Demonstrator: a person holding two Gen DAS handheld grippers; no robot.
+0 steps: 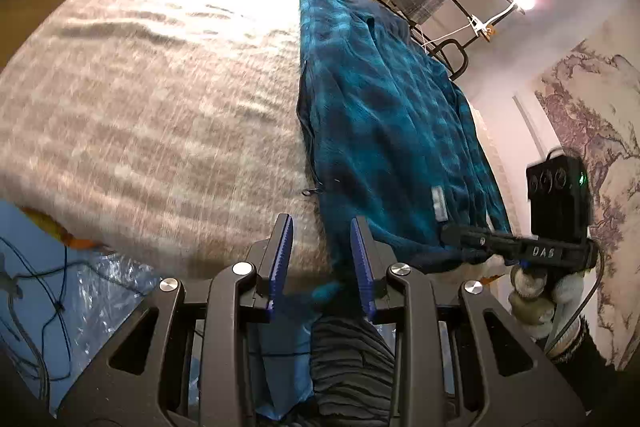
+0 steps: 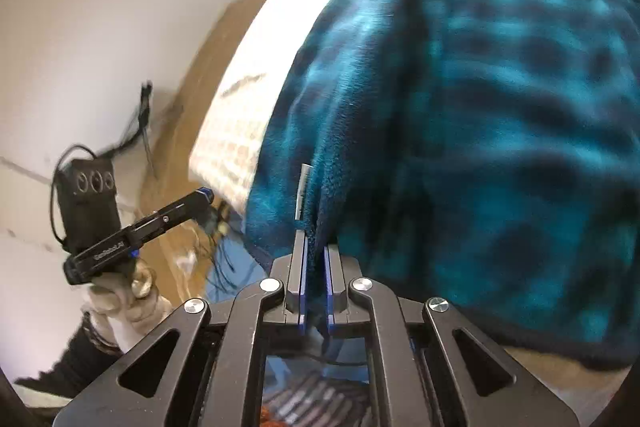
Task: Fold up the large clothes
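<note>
A teal checked fleece garment (image 1: 384,115) lies spread along one side edge of the bed (image 1: 160,99), its hem at the near end. The right gripper (image 2: 316,267) is clamped on a fold of that hem. The left gripper (image 1: 322,255) hovers at the near edge, jaws apart, gripping nothing.

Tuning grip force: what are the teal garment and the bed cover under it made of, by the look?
Teal garment: looks like fleece, matte fuzzy nap, soft thick folds where the right gripper pinches it. Bed cover: probably woven or knitted textile, beige, ribbed bands; blur leaves it open.
</note>
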